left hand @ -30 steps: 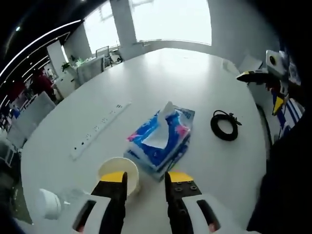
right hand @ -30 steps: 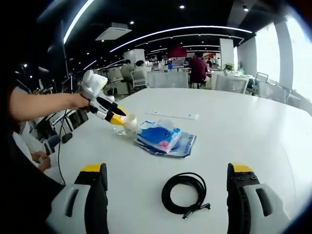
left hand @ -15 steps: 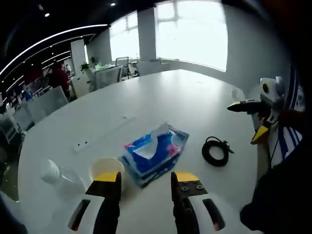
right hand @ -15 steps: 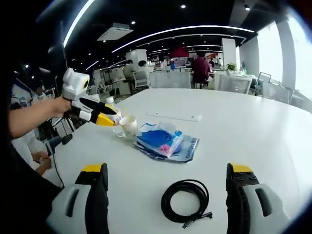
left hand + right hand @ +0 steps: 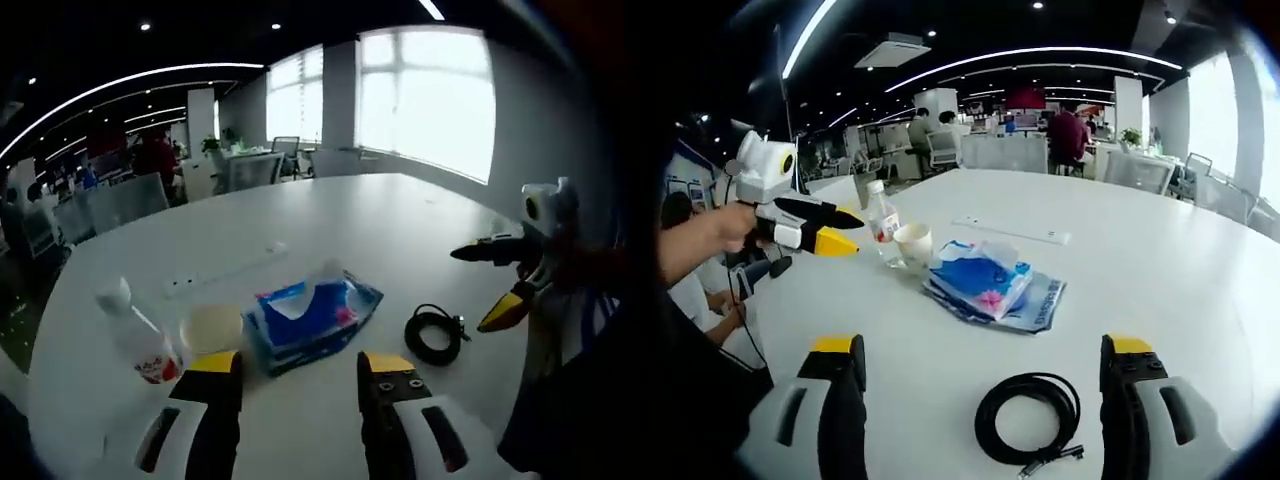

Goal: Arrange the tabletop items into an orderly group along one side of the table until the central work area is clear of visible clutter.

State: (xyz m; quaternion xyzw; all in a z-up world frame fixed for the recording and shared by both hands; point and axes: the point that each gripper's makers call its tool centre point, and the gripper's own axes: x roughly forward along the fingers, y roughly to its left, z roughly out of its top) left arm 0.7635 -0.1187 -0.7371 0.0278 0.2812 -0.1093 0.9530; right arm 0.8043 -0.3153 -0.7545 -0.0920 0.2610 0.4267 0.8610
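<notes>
Left gripper view is looking across a large white table [image 5: 400, 220], with the left hand-held gripper [image 5: 300, 375] hanging above its near edge, yellow-tipped jaws spread apart and pinching nothing. Just beyond the jaws a blue tissue pack [image 5: 312, 315] is lying flat with a white tissue sticking up from its slot. A paper cup [image 5: 211, 328] is standing just beside the pack, and a small plastic bottle [image 5: 135, 335] with a red label is standing near the cup on its far side from the pack. A coiled black cable [image 5: 432, 334] is lying near the pack on the other side. A white power strip [image 5: 225, 272] is lying farther back. The right hand-held gripper [image 5: 490, 285] is hovering off the table edge, jaws wide apart.

In the right gripper view, the right hand-held gripper's jaws are standing wide open and empty above the black cable. The left hand-held gripper is sitting in a person's hand [image 5: 725, 228], clear of the bottle and cup.
</notes>
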